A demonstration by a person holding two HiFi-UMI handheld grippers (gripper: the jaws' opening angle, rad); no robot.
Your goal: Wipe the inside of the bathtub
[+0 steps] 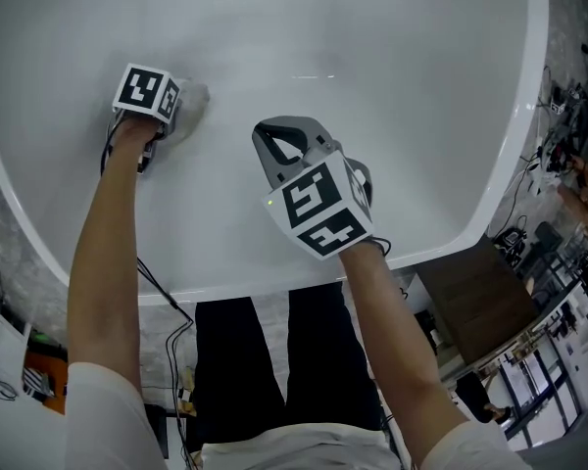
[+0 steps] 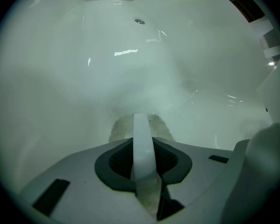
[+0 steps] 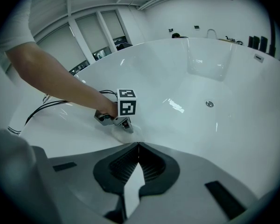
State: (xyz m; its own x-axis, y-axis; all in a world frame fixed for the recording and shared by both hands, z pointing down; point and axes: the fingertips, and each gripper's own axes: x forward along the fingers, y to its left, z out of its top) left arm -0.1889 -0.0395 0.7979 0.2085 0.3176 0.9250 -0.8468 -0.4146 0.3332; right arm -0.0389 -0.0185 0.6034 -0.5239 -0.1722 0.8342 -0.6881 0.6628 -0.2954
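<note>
Found the left gripper [image 1: 179, 112] inside the bathtub [image 1: 392, 57], close to its left rim, clamped on a cloth [image 1: 192, 98] that lay flat against the tub's inner surface just ahead of the jaws. Saw the right gripper [image 1: 286, 137] to its right and nearer the near rim, above the surface, jaws together on nothing. Noted the drain [image 3: 209, 104] farther in, ahead of both grippers, well apart from the cloth.

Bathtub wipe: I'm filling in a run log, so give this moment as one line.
left claw shut on cloth | cloth against bathtub inside | right claw shut, empty
</note>
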